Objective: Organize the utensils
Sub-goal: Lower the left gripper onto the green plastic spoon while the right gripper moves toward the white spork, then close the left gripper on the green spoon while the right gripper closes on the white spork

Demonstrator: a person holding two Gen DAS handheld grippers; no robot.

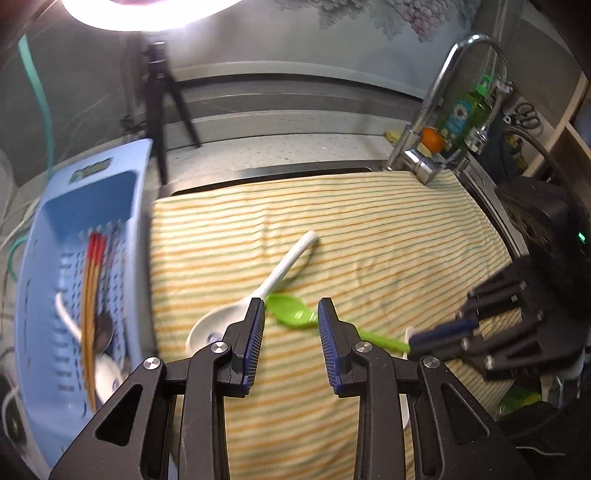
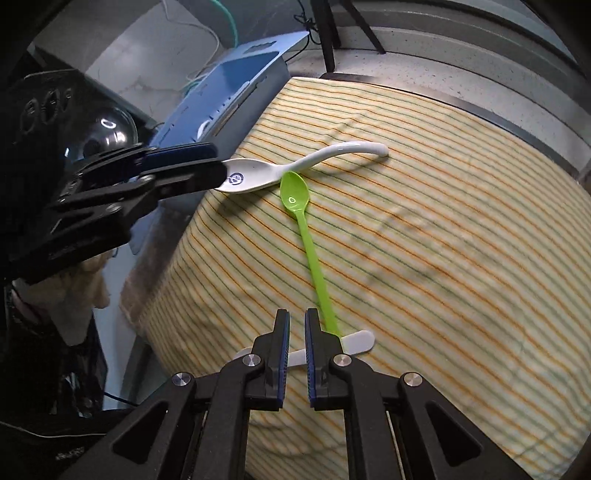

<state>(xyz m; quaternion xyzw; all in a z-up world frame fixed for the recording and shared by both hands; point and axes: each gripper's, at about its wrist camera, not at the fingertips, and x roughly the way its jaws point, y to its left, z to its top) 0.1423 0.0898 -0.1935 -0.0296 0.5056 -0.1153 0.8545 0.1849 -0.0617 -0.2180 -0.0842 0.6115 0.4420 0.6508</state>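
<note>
A round white ring lamp (image 1: 147, 11) is glaring at top left, overexposing. The pale blue plastic basket (image 1: 74, 258) is smearing with motion blur. Fisheye distortion is bending the edges; corners are vignetting dark. The white ceramic spoon (image 2: 314, 158) is casting a soft shadow.

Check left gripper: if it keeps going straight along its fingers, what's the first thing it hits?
Most likely the green spoon: its bowl lies between the left gripper fingers, with the striped towel under it. The white ceramic spoon sits just beside; depth is unclear.

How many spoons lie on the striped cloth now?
3: a white ceramic spoon near the blue basket, a green plastic spoon touching it, and a white spoon crossing under the green handle. Others may be hidden.
</note>
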